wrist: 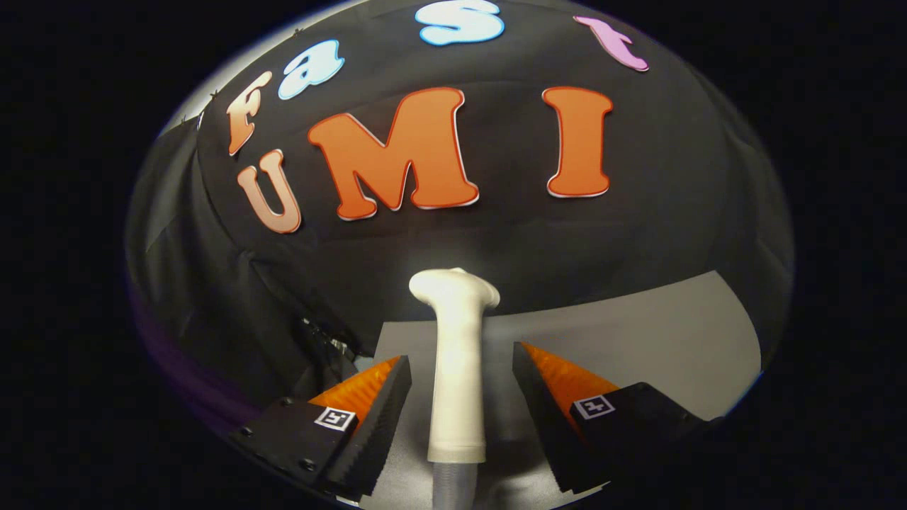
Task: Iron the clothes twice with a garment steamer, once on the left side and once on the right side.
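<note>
Tongs (460, 425) spread apart, steamer (457, 368) handle between at 12 o'clock on tabletop (638, 340); best close squarely mid-handle

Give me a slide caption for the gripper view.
Open gripper straddles the steamer handle on the table, fingers not touching.

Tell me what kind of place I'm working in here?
Probably a staged recording booth, not a home: black cloth wall behind a plain grey table. A white garment steamer stands between the open gripper's fingers, untouched.
</note>
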A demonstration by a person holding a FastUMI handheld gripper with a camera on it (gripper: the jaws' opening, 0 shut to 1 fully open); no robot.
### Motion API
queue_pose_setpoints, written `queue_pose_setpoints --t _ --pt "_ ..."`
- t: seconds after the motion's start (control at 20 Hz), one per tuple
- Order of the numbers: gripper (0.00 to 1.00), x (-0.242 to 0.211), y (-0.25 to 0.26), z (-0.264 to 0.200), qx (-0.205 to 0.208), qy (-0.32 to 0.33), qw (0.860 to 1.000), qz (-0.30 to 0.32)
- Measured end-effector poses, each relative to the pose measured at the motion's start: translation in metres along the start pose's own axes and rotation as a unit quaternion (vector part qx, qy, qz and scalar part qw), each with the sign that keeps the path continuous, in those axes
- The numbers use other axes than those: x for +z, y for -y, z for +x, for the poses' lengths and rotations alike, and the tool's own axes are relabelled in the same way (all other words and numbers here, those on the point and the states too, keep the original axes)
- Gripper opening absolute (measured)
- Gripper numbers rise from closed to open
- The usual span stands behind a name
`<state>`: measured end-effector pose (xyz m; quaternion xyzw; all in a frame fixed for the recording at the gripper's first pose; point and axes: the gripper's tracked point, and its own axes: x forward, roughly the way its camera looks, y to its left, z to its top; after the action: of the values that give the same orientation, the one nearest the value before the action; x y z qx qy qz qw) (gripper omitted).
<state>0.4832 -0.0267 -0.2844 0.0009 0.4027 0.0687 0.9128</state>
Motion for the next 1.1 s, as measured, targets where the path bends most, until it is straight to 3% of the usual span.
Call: queue_pose_setpoints --t 0.15,0.25,0.35,0.4,0.7,0.9,1.1 --pt "0.94 -0.011 0.0 0.007 0.006 -0.033 0.999 -0.012" --pt "0.88 -0.019 0.005 0.011 0.001 -0.055 0.998 -0.009" --pt "0.71 -0.032 0.009 0.016 0.003 -0.077 0.997 0.0" --pt "0.52 -0.033 0.009 0.014 0.011 -0.083 0.996 0.005" --pt "0.47 -0.037 0.009 0.011 0.046 -0.082 0.994 0.05" --pt "0.43 -0.026 0.017 -0.008 -0.002 -0.038 0.999 0.017" --pt "0.43 -0.016 0.008 -0.037 -0.009 0.005 1.0 0.017"
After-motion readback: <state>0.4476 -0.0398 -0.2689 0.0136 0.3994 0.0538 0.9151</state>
